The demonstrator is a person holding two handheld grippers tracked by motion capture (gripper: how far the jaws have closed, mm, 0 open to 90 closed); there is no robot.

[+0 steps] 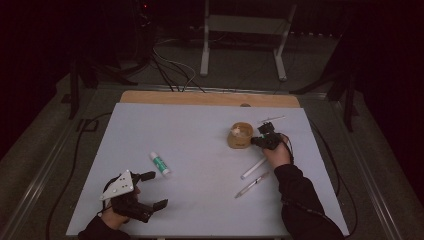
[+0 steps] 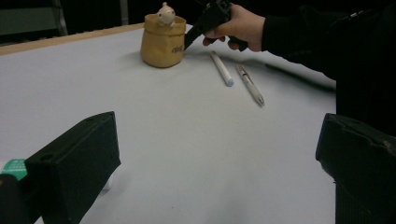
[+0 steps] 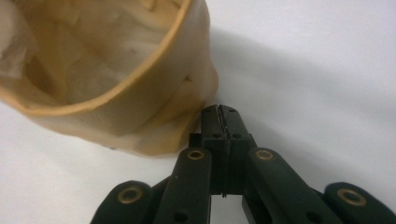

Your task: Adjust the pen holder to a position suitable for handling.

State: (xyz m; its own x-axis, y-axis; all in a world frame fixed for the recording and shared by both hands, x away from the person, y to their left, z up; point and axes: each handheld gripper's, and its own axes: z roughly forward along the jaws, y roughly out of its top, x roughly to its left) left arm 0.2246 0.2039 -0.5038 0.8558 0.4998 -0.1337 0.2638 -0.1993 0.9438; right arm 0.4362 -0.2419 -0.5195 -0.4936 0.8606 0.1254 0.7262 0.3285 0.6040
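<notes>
A tan, bag-shaped cup [image 1: 239, 136] with a small pale figure inside stands on the white sheet right of centre. My right gripper [image 1: 263, 138] is just to its right, held by a hand in a black sleeve. In the right gripper view its jaws [image 3: 218, 116] are shut with nothing between them, tips right by the cup's lower wall [image 3: 140, 107]; I cannot tell whether they touch. My left gripper [image 1: 156, 190] rests near the front left edge, jaws wide open around bare sheet [image 2: 219, 133]. From the left gripper view I see the cup [image 2: 163, 44] and the right gripper [image 2: 208, 21].
A green-and-white glue stick [image 1: 160, 163] lies just beyond the left gripper. Two white pens [image 1: 253, 168] [image 1: 252, 185] lie side by side in front of the right hand, and another pen [image 1: 272, 120] lies behind the cup. A wooden board edge [image 1: 210, 97] borders the sheet's far side.
</notes>
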